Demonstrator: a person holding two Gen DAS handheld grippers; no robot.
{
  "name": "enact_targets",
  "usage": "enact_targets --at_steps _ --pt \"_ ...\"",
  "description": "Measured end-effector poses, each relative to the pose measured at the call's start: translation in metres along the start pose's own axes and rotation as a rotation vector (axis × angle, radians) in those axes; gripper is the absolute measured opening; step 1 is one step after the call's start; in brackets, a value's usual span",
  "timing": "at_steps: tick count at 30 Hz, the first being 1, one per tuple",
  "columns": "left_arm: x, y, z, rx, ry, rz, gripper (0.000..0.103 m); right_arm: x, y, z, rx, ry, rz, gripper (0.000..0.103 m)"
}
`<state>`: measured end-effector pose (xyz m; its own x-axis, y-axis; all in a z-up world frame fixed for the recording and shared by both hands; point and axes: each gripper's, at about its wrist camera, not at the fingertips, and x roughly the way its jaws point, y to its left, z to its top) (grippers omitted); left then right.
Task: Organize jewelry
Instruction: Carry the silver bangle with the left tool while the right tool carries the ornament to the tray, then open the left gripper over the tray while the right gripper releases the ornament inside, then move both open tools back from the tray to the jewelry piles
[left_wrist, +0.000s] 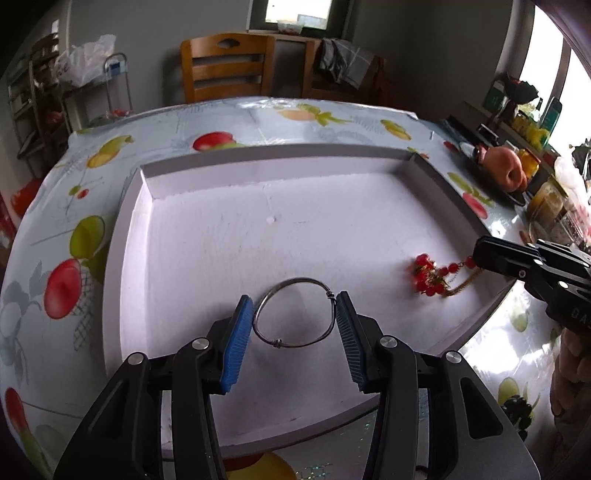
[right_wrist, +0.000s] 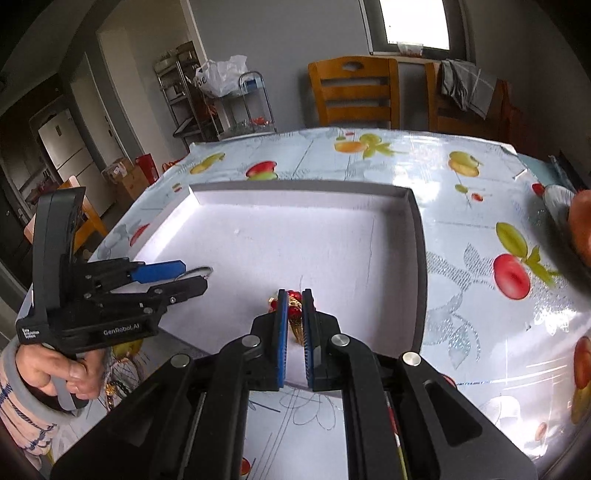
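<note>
— Left gripper (left_wrist: 295, 308) first: how does it stand?

— Spread wide over the white foam tray (left_wrist: 207, 240), its blue pads (left_wrist: 236, 343) on either side of a silver wire bangle (left_wrist: 295, 314). The bangle lies flat on the tray floor near the front edge. The right pad sits just at the bangle's twisted clasp, and the left pad just beside the opposite curve; whether either truly touches, I cannot tell.

— And the right gripper (right_wrist: 295, 314)?

— Nearly closed, clamped on the red bead and gold chain piece (right_wrist: 294, 304). From the left wrist view, the beads (left_wrist: 430, 275) trail out of its black fingertips and lie on the tray floor, close to the right wall.

— Are the two pieces near each other?

— Apart, the bangle left of the beads.

— Anything around the tray?

— It sits on a fruit-print tablecloth (left_wrist: 110, 155). A wooden chair (left_wrist: 227, 66) stands at the far side, and an apple (left_wrist: 508, 168) lies on a dark plate to the right.
</note>
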<state>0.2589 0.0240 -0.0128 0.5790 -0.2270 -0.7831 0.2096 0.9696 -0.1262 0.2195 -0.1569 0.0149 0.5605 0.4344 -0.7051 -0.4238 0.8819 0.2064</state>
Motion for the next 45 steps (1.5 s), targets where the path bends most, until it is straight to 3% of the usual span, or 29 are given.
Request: enact_targets --at_steps 19,24,26,28,31,33,45 --pt "0.001 -0.013 -0.002 0.06 -0.004 0.016 0.051 0.016 -0.003 -0.015 -0.014 0.056 -0.005 0.007" --pt "-0.002 -0.017 -0.004 0.082 -0.027 0.05 0.065 0.015 -0.002 -0.018 -0.021 0.048 -0.018 0.009" --pt "-0.003 -0.018 -0.004 0.087 -0.031 0.055 0.069 0.014 -0.001 -0.018 -0.026 0.043 -0.029 0.012" --pt "-0.006 -0.019 -0.004 0.092 -0.043 0.062 0.075 0.011 -0.001 -0.019 -0.026 0.032 -0.031 0.029" --pt "-0.012 -0.021 -0.006 0.106 -0.063 0.071 0.08 0.003 0.0 -0.021 -0.031 0.003 -0.026 0.042" --pt "-0.015 -0.022 -0.006 0.108 -0.076 0.08 0.084 -0.003 0.001 -0.021 -0.033 -0.016 -0.025 0.044" --pt "-0.062 -0.031 -0.031 0.085 -0.16 0.088 0.089 -0.06 0.005 -0.044 -0.04 -0.13 -0.048 0.059"
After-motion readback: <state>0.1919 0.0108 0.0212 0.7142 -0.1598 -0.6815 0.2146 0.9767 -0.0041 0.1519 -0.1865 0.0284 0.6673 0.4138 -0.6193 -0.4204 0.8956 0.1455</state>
